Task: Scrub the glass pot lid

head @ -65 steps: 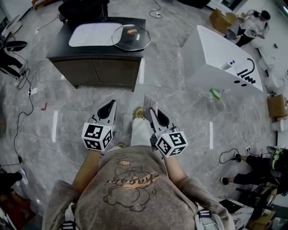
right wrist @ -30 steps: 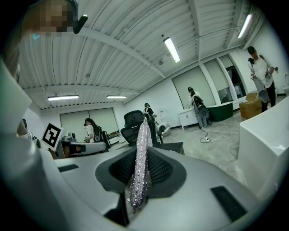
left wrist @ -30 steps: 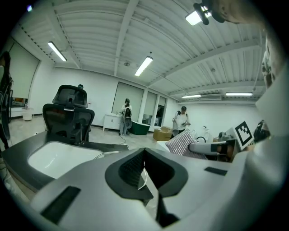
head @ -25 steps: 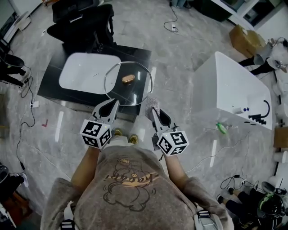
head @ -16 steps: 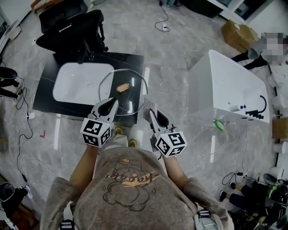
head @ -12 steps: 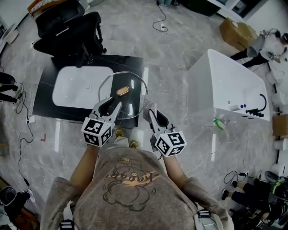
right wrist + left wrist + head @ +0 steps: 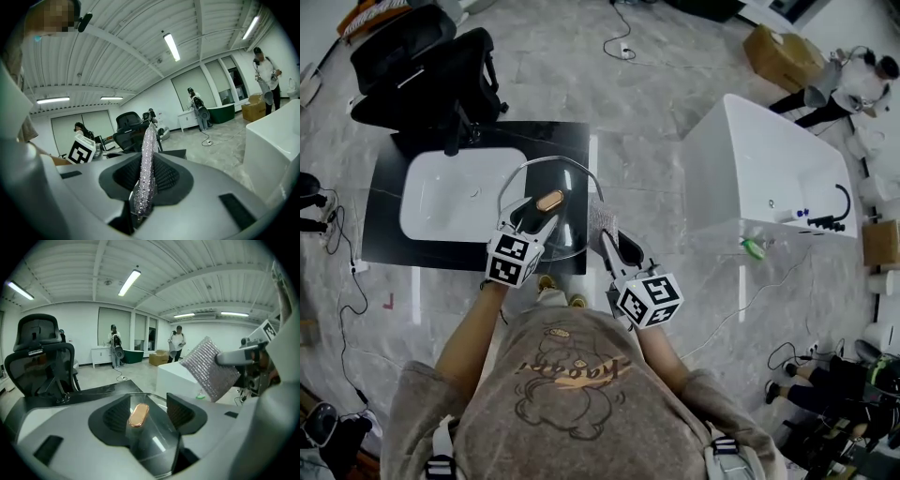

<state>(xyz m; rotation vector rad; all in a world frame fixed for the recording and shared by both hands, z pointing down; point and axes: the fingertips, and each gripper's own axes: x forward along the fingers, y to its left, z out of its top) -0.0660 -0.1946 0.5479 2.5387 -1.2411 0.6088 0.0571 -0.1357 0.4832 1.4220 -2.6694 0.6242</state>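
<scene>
The glass pot lid (image 7: 575,178) with a copper knob (image 7: 549,200) lies on the black counter (image 7: 384,239), right of the white basin (image 7: 450,192). My left gripper (image 7: 536,214) reaches over the lid. In the left gripper view its jaws (image 7: 149,411) have just been opening and stand open on either side of the knob (image 7: 138,414), pads apart from it. My right gripper (image 7: 606,236) hovers at the lid's right edge, shut on a silvery scrub cloth (image 7: 600,217) that stands upright between its pads (image 7: 145,168). The cloth (image 7: 211,367) also shows at the right of the left gripper view.
A white bathtub (image 7: 769,159) stands to the right, with a green bottle (image 7: 753,247) on the floor by it. A black office chair (image 7: 422,66) is behind the counter. Cardboard boxes (image 7: 783,52), cables and people stand around the room's edges.
The counter and lid have come closer. My left gripper moved forward and down over the lid and its jaws opened around the knob. The right gripper followed with the cloth.
</scene>
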